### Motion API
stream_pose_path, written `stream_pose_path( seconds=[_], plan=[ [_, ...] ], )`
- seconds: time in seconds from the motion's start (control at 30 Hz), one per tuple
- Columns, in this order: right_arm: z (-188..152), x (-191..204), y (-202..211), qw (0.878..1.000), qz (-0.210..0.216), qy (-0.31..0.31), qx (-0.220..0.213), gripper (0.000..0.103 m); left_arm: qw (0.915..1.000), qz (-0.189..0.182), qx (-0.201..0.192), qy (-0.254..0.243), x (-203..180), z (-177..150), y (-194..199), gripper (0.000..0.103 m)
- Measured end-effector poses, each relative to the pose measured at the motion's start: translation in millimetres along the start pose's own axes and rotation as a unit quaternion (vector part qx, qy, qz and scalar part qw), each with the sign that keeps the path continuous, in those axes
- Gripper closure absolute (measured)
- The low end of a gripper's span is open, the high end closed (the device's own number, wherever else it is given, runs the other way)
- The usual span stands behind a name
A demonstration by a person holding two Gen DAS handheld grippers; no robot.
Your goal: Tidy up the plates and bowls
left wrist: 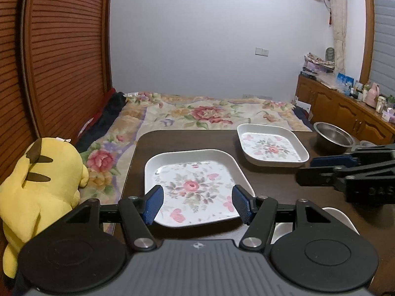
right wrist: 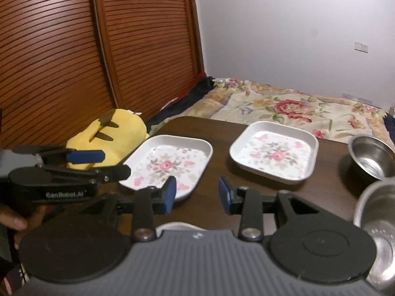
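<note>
Two white plates with a rose print lie on the dark table [left wrist: 271, 185]: a large plate [left wrist: 195, 192] near me and a smaller square plate [left wrist: 271, 148] further back right. A steel bowl [left wrist: 333, 138] stands at the far right. My left gripper [left wrist: 197, 203] hovers open over the large plate's near edge, nothing between its blue pads [left wrist: 153, 204]. In the right wrist view my right gripper [right wrist: 197, 194] is open over bare table [right wrist: 217, 133], between the large plate [right wrist: 170, 162] and the square plate [right wrist: 274, 150]. Both steel bowls [right wrist: 372, 157] [right wrist: 380, 212] sit at its right.
A yellow plush toy [left wrist: 42, 185] leans by the table's left edge. Behind the table lies a bed with a flowered blanket [left wrist: 209, 113]. A white rim [right wrist: 177, 225] peeks out below my right gripper. The left gripper [right wrist: 116, 164] and a hand [right wrist: 14, 222] show at the left.
</note>
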State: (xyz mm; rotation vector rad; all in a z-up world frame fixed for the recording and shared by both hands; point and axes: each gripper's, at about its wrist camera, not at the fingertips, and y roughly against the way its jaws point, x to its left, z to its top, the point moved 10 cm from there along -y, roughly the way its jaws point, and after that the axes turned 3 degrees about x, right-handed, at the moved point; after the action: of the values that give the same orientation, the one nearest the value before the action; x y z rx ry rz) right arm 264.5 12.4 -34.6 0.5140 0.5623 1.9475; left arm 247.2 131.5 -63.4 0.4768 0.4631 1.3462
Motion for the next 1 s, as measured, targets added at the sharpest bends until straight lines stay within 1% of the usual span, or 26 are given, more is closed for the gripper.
stream_pose_path(
  seconds=[0.13, 0.33, 0.4, 0.47, 0.7, 0.73, 0.77, 0.83, 1.0],
  plan=[
    [9, 9, -18, 1.000, 0.001, 0.005, 0.013, 0.064, 1.0000, 0.007, 0.000, 0.001, 13, 5, -1, 0.039],
    [10, 10, -46, 0.999, -0.006, -0.004, 0.041, 0.064, 0.9999, 0.010, 0.005, 0.009, 32, 10, -8, 0.039],
    [9, 8, -53, 0.999, -0.008, -0.008, 0.051, 0.064, 0.9998, 0.011, 0.010, 0.014, 38, 9, -13, 0.043],
    [8, 6, -62, 0.998, -0.011, -0.011, 0.061, 0.064, 0.9996, 0.009, 0.016, 0.022, 44, 7, -18, 0.049],
    [5, 1, -83, 0.996, -0.011, -0.037, 0.084, 0.065, 0.9987, 0.015, 0.036, 0.034, 59, -4, -38, 0.061],
    [3, 0, -85, 0.995, -0.013, -0.038, 0.087, 0.066, 0.9985, 0.014, 0.039, 0.037, 61, -6, -41, 0.064],
    [2, -1, -88, 0.995, -0.013, -0.039, 0.090, 0.068, 0.9982, 0.013, 0.042, 0.040, 62, -8, -43, 0.069],
    [0, -2, -92, 0.995, -0.014, -0.041, 0.095, 0.069, 0.9976, 0.012, 0.048, 0.048, 65, -12, -46, 0.075],
    [-5, -6, -98, 0.993, -0.011, -0.053, 0.107, 0.073, 0.9969, 0.008, 0.053, 0.057, 70, -16, -51, 0.078]
  ],
)
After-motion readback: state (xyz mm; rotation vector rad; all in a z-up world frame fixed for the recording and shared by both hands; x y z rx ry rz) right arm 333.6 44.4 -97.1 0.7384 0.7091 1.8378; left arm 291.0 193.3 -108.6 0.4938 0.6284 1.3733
